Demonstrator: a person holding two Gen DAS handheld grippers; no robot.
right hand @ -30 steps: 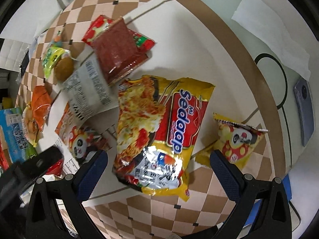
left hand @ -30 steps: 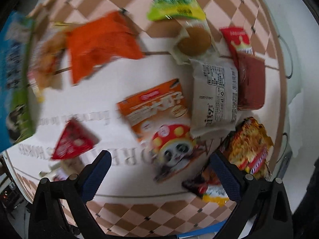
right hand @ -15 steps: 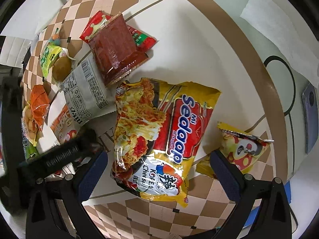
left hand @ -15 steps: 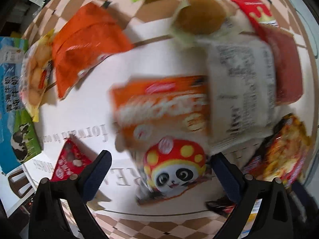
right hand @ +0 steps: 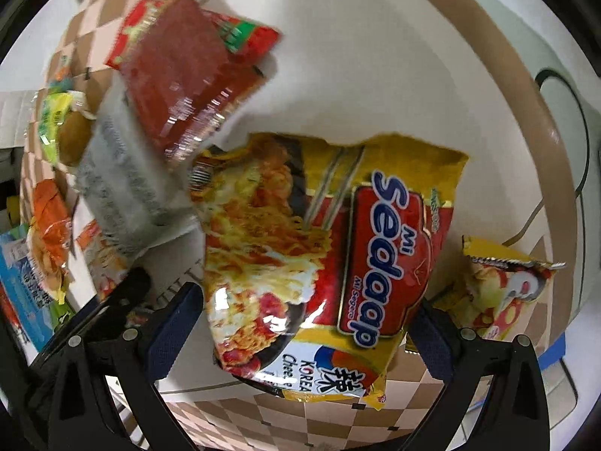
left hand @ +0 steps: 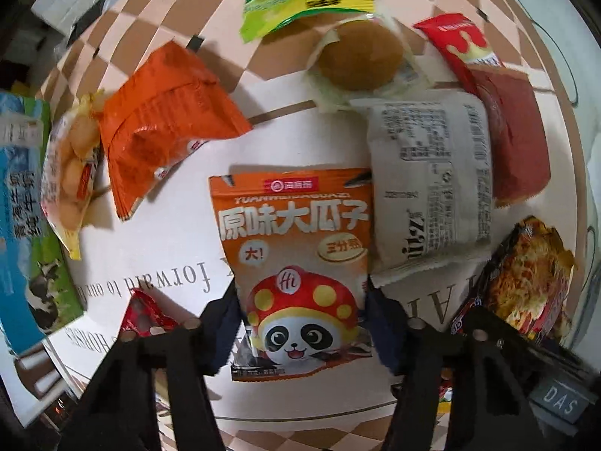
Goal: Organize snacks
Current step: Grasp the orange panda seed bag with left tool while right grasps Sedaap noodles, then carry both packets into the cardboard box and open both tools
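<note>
Checkered cloth on desk (left hand: pixel 124 263), snacks scattered. Left hand-held gripper (left hand: pixel 300 323) lower than 0.5 s ago, fingers now narrowed onto both edges of seed bag (left hand: pixel 296 263); grip likely, lift next. Right hand-held gripper (right hand: pixel 308 323), right of seed bag, wide open, straddling noodle pack (right hand: pixel 323 255), holding nothing.
</note>
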